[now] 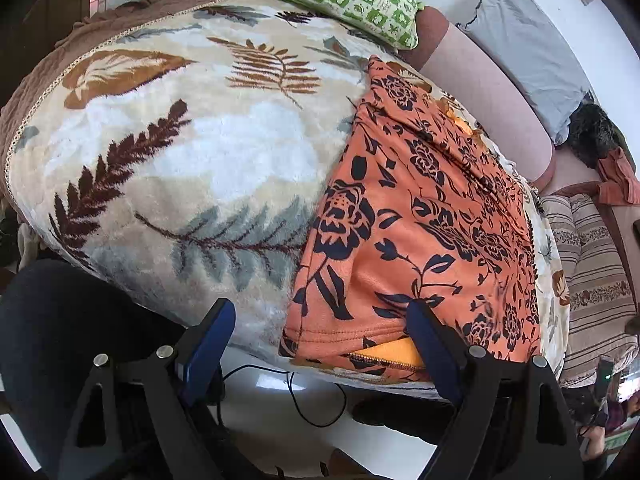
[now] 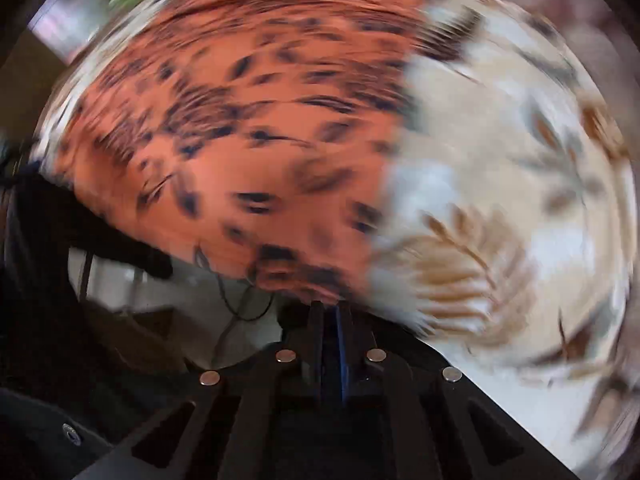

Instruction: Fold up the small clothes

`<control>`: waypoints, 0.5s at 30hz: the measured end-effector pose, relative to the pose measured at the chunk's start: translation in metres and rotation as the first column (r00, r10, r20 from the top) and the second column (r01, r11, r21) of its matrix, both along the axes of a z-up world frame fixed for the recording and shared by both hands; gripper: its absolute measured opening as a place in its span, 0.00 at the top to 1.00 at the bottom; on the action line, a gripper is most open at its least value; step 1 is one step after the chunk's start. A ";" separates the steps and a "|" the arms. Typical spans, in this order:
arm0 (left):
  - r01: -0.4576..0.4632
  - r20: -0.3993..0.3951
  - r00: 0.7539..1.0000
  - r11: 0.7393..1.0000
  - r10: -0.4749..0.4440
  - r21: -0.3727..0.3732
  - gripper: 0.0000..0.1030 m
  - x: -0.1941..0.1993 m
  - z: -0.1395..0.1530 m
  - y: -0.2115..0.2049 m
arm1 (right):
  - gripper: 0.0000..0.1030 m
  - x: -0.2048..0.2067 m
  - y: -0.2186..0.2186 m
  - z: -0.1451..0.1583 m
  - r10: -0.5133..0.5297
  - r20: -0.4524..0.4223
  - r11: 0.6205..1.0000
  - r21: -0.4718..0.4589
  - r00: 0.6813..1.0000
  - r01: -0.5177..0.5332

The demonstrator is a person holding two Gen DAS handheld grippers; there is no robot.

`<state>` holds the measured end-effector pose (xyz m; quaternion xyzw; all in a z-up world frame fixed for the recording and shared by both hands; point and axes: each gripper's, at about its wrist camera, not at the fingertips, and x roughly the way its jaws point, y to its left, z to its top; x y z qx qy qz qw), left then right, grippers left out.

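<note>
The orange flowered cloth [image 1: 420,216] lay on the leafy blanket [image 1: 180,152], toward three o'clock. The left hand-held gripper [image 1: 320,332] stood wide at its near hem. The right hand-held gripper [image 2: 330,312] was closed tight at the cloth's blurry edge.

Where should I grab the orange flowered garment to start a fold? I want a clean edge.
Take the orange garment by its stitched hem at the near corner, coming in from the bed's near edge. There the hem lies flat on the blanket and overhangs slightly, so one finger should be able to slip beneath. The left gripper already stands open around it.
</note>
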<state>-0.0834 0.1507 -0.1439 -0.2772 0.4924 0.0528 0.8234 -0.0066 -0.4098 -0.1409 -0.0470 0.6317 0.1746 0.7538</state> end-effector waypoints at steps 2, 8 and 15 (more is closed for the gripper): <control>-0.003 -0.008 1.000 1.000 0.002 -0.019 0.15 0.000 -0.004 -0.002 | 0.65 0.000 -0.013 0.014 -0.057 0.037 0.994 0.098 0.998 0.054; -0.010 -0.050 0.999 0.999 0.008 -0.041 0.15 0.004 -0.022 -0.007 | 0.00 0.019 -0.020 0.029 -0.277 0.055 0.908 0.343 0.959 0.243; 0.007 -0.096 0.995 0.998 0.000 0.068 0.16 0.004 -0.029 -0.015 | 0.00 0.027 -0.007 0.008 -0.357 0.020 0.863 0.389 0.934 0.322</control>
